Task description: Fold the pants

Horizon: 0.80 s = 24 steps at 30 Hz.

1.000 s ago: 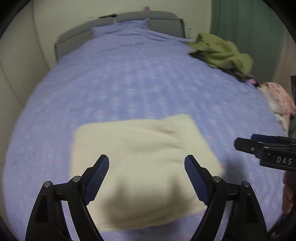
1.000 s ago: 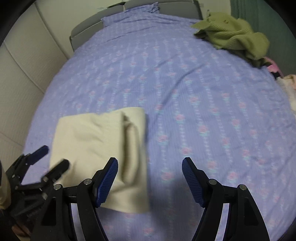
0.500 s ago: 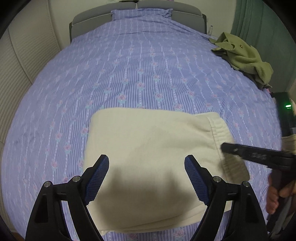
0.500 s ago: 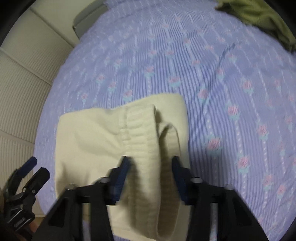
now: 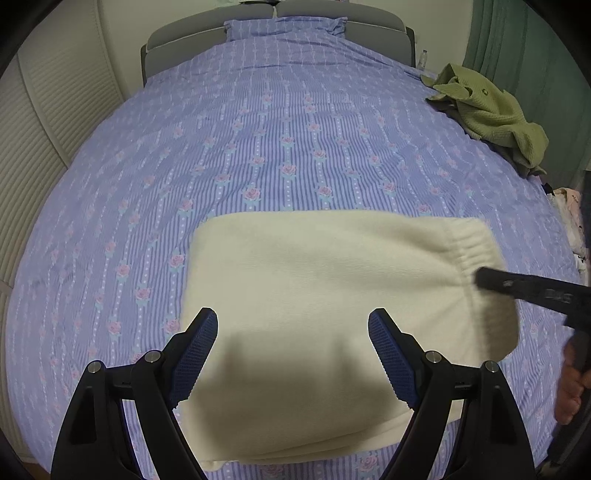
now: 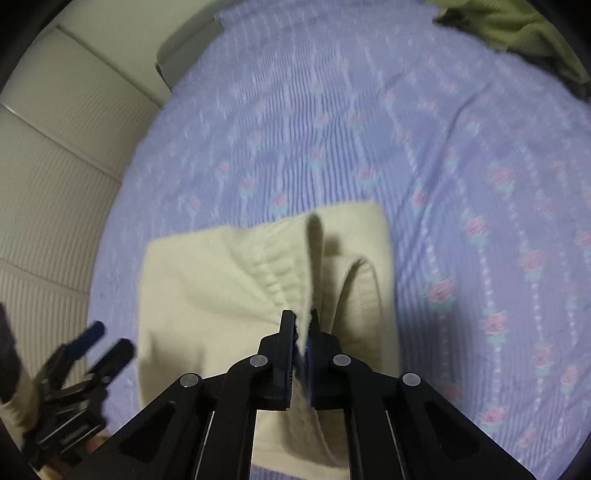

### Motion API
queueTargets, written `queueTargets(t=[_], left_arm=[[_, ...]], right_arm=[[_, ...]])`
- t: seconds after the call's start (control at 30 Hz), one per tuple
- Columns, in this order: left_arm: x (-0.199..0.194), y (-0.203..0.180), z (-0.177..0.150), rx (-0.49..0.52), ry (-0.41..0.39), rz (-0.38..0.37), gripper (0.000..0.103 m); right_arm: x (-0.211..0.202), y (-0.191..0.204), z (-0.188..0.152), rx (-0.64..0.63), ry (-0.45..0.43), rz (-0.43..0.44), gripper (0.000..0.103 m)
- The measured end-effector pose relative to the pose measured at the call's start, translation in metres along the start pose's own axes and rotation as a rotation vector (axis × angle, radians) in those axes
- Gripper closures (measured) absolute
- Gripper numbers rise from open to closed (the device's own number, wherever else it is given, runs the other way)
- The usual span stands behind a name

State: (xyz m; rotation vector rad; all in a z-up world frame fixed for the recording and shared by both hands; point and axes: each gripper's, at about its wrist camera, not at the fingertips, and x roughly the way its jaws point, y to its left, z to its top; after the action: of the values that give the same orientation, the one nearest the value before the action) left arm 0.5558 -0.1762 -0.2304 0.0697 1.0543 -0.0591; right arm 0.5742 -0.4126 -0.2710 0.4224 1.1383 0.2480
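Pants (image 6: 207, 280) waistband pinched in right gripper (image 6: 303, 332) jaws — left gripper (image 5: 291, 354) wide

One pair of cream pants (image 5: 325, 295) lies folded on one bed (image 5: 280, 140), toward 6 o'clock of the left wrist view. Two grippers show: the left gripper (image 5: 292, 354) at 6 o'clock, the right gripper (image 6: 300, 334) entering at 3 o'clock there. One green garment (image 5: 491, 110) sits at 2 o'clock. One pillow (image 5: 284, 27) lies at 12 o'clock against two grey headboard panels (image 5: 184, 40). Perhaps one more pale, patterned cloth (image 5: 570, 210) shows at 3 o'clock; it is too cropped to count surely.
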Motion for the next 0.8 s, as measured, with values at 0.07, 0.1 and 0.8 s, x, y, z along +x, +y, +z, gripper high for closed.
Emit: queueTargets(t=[0.07,0.1,0.8], left_arm=[[-0.001,0.001,-0.001,0.001,-0.003,0.007,0.019],[-0.001,0.001,-0.001,0.001,-0.001,0.010,0.019],[-0.001,0.021,-0.043,-0.011,0.067,0.078,0.019]], right_arm=[[-0.001,-0.007,-0.009,0.001,-0.002,-0.043,0.098],[0.005,-0.012,-0.012,0.012,0.015,-0.050,0.098],[0.039,-0.068,-0.068,0.329,0.069,0.061,0.034]])
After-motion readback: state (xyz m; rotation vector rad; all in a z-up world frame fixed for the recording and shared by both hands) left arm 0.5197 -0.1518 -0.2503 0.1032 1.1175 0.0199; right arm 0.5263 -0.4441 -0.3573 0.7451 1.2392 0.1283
